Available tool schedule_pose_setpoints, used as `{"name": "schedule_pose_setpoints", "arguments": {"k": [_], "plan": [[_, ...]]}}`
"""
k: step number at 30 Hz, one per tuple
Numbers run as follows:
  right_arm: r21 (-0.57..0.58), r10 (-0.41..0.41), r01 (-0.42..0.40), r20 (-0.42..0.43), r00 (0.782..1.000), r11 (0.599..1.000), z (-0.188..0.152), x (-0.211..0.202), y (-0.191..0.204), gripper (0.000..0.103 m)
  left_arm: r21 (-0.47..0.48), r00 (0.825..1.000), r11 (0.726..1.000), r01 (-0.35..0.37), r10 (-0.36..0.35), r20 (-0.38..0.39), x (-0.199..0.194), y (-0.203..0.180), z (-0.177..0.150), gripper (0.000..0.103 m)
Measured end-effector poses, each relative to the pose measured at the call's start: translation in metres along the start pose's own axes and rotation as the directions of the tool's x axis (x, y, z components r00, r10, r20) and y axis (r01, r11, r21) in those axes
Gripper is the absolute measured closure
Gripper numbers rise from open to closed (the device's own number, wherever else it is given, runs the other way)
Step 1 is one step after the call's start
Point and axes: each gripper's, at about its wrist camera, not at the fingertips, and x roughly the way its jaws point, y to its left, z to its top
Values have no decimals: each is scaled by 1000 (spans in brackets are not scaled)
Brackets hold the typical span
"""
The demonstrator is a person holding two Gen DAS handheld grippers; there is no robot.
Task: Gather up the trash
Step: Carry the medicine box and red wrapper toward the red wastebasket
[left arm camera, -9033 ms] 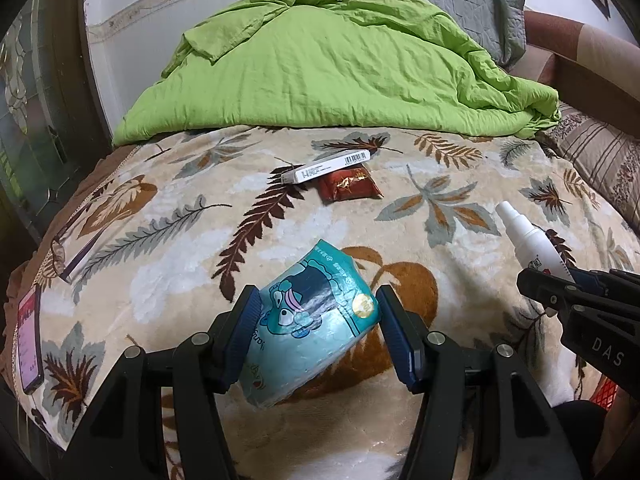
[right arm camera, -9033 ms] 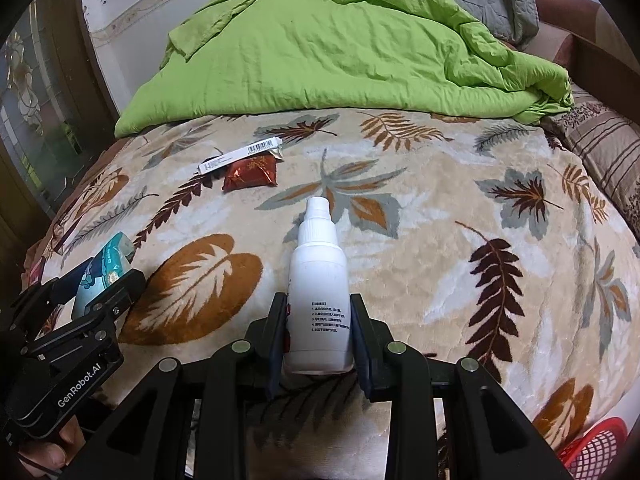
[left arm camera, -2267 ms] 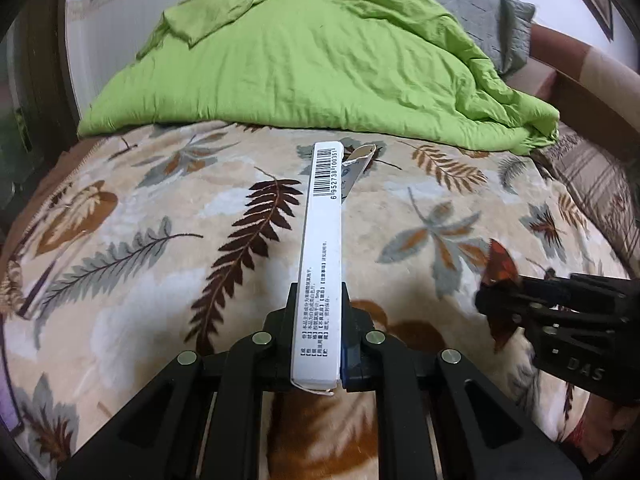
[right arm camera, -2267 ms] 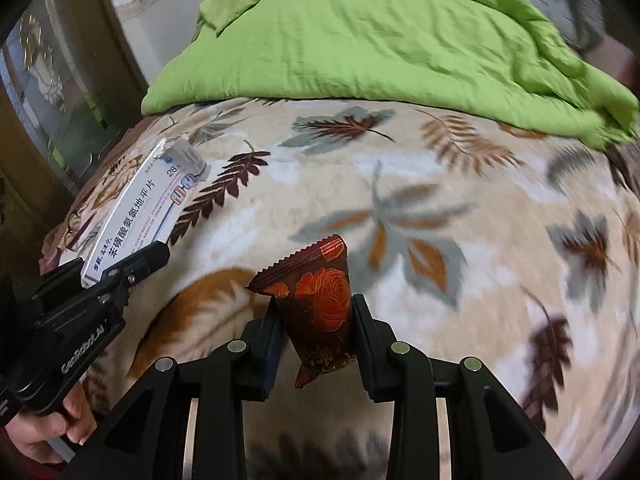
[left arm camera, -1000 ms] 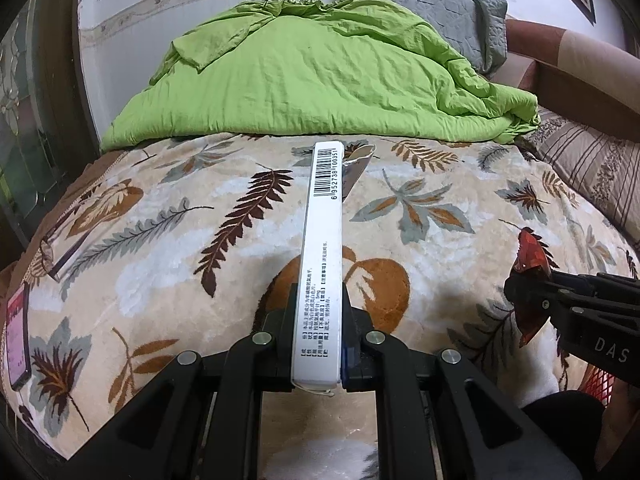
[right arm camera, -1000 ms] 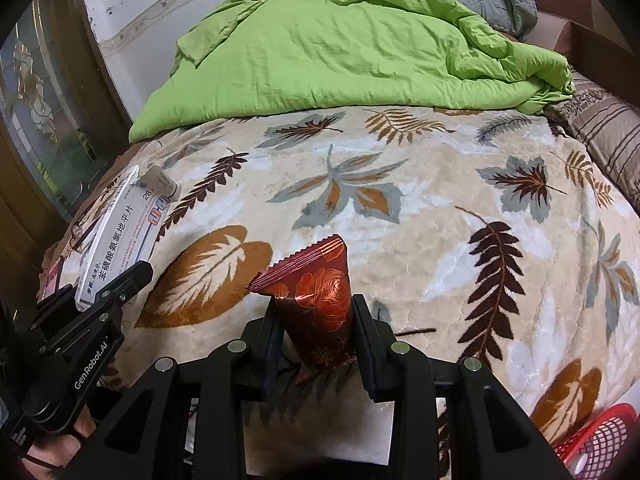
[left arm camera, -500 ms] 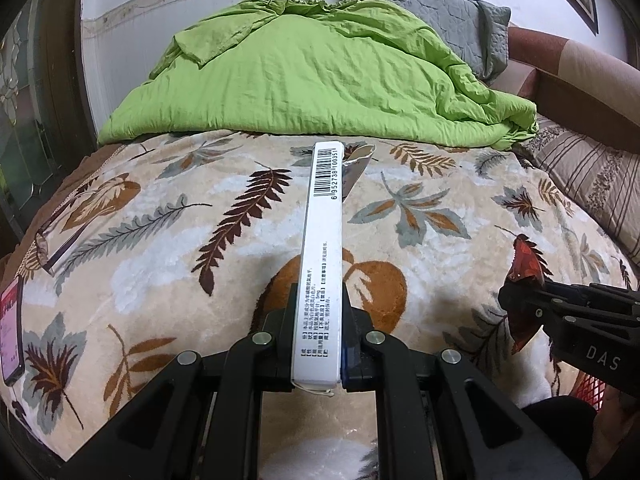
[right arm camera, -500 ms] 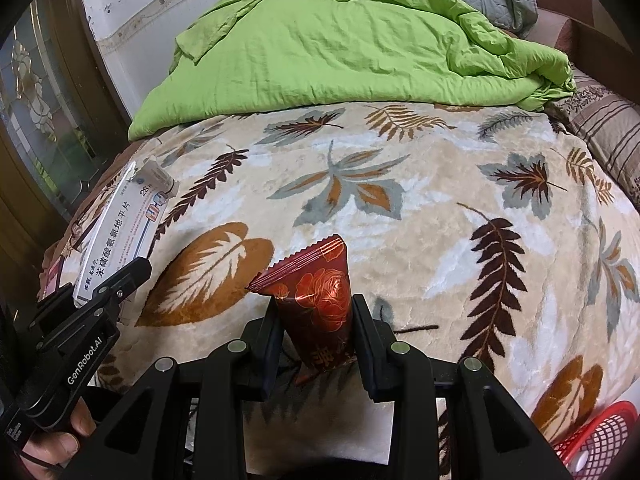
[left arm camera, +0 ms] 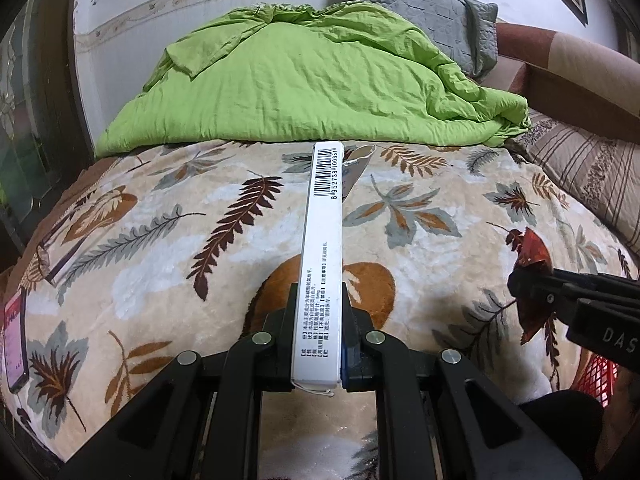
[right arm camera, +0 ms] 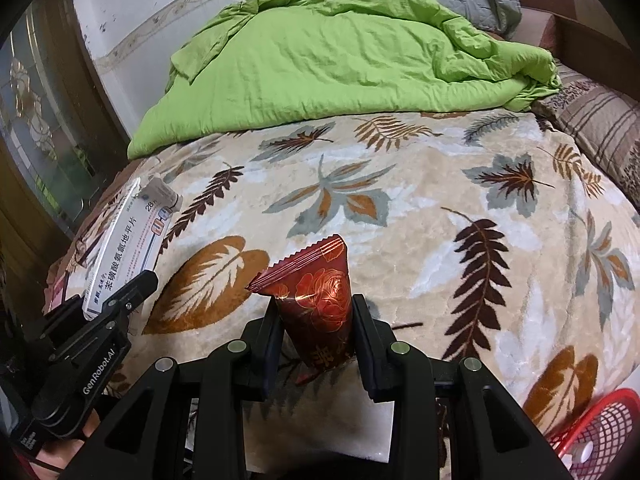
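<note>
While the left hand-held gripper pinches the light, stiff medicine box at its near end, the right hand-held gripper clamps the crinkly, slippery red wrapper at its lower half; the red basket waits at four o'clock.

Tissue pack and spray bottle gone from bed; white box and red wrapper now aloft in tools.

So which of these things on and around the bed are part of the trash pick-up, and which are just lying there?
Part of the job:
- white box, clamped in the left tool
- red wrapper, clamped in the right tool
- red basket beside the bed, probably the bin

Just lying about:
- green duvet
- grey pillow
- phone
</note>
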Motion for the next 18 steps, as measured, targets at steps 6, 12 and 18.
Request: {"name": "schedule_pose_setpoints", "arguments": {"k": [6, 12, 18], "plan": [[10, -3, 3, 18, 1000, 1000, -5, -10, -2, 68, 19, 1000, 1000, -14, 14, 14, -5, -5, -1, 89], [12, -4, 4, 21, 1000, 1000, -6, -13, -2, 68, 25, 1000, 1000, -15, 15, 16, -7, -7, -2, 90], [24, 5, -5, 18, 1000, 1000, -5, -14, -5, 68, 19, 1000, 1000, -5, 4, 19, -13, -7, -1, 89]]}}
